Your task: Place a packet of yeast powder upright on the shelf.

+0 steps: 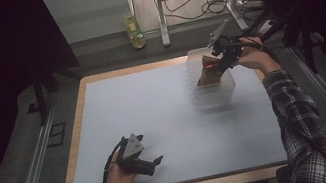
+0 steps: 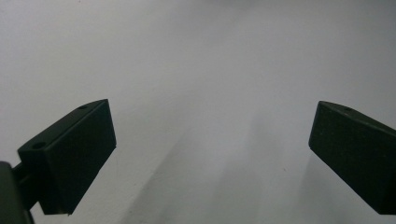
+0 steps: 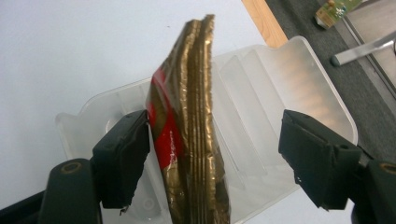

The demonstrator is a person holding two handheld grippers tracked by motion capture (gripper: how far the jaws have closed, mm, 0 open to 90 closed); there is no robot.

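A clear plastic bin (image 1: 215, 91) stands at the far right of the white sheet (image 1: 154, 113). A gold and red packet (image 1: 208, 70) stands upright on edge inside it. In the right gripper view the packet (image 3: 189, 121) rises between the jaws of my right gripper (image 3: 217, 136), which is open. The left jaw touches the packet's red face and the right jaw stands well apart over the bin (image 3: 285, 74). My left gripper (image 1: 157, 161) rests near the front left of the sheet, open, with bare white sheet (image 2: 210, 70) between its jaws.
The wooden table edge (image 1: 78, 111) frames the sheet. Beyond the table, a bottle of yellow liquid (image 1: 134, 30) stands on the floor, next to metal frame legs (image 1: 161, 15) and cables (image 1: 217, 6). Dark curtains hang at both sides.
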